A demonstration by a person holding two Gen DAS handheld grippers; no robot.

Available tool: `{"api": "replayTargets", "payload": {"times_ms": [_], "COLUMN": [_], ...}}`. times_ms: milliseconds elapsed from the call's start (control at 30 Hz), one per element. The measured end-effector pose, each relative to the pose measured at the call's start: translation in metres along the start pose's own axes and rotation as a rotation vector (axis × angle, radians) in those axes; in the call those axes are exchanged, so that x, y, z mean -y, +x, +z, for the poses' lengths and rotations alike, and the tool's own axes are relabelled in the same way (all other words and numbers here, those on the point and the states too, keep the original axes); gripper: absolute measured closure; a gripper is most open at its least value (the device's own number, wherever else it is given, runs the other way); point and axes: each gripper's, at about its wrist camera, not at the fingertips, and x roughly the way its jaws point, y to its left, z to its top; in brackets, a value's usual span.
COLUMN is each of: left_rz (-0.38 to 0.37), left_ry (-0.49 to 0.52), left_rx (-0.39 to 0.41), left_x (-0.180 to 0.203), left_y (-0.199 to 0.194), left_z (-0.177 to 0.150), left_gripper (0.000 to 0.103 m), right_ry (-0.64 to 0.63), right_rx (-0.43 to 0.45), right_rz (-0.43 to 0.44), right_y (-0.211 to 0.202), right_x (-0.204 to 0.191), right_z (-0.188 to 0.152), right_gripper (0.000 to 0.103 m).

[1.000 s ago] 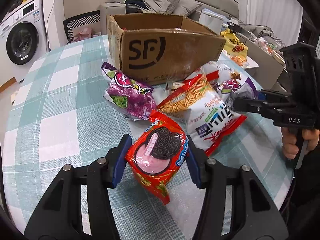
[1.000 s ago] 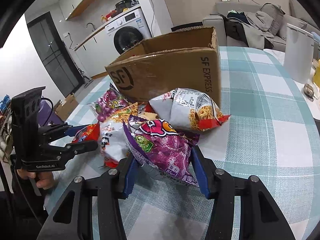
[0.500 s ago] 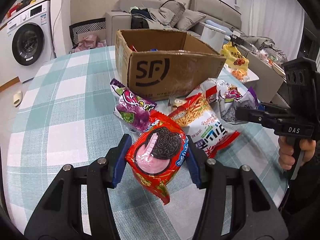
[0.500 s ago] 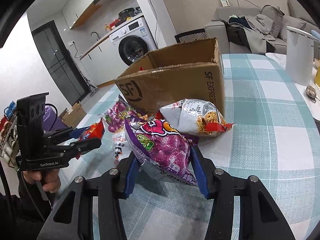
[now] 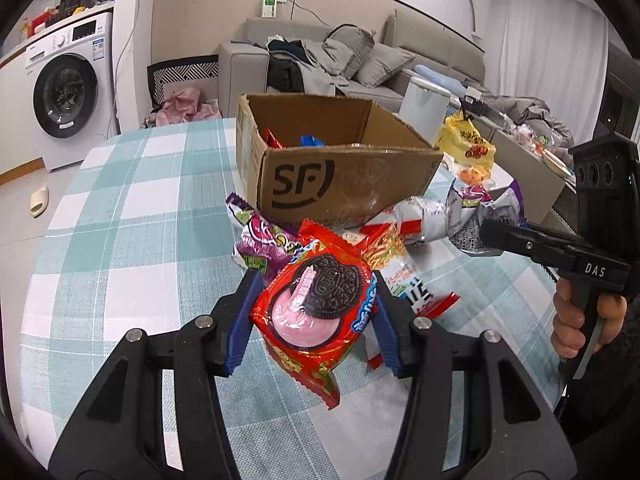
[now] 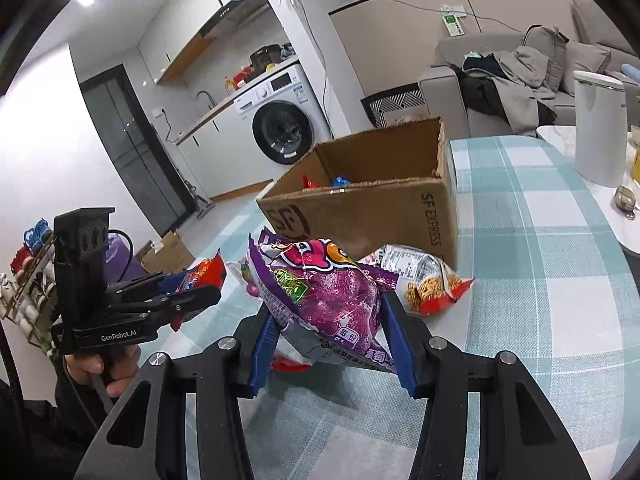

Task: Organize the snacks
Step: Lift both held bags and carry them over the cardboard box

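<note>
**A:** Behind the teal-and-white checked tablecloth sit a grey sofa and a washing machine; the landmark is the open brown cardboard box printed "SF". What is held?

**B:** 2 packets. The left gripper clamps a red glossy cookie packet, raised in front of the box. The right gripper is closed on a purple crinkly snack bag, also in front of the box, above the loose noodle packet lying against its front wall.

**A:** Risks?

**B:** Slippery film could slide from the pads. Both carried together may collide over the box, or catch its front rim and drop outside.
</note>
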Motion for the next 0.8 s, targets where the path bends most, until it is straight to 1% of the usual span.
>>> {"api": "replayTargets", "payload": {"times_ms": [367, 800], "left_rz": [0.040, 0.041], "left_ry": [0.038, 0.035], "left_rx": [0.049, 0.101], "left_x": [0.018, 0.024], "left_y": [-0.009, -0.006], "left_z": [0.009, 0.042], "left_gripper": [0.053, 0.053], "right_ry": [0.018, 0.034], "right_rx": [0.047, 0.112], "right_rz": [-0.018, -0.043], "right_y": [-0.004, -0.015], "right_x": [0.000, -0.003], "right_z": [0.005, 0.031], "right_gripper": [0.052, 0.052]}}
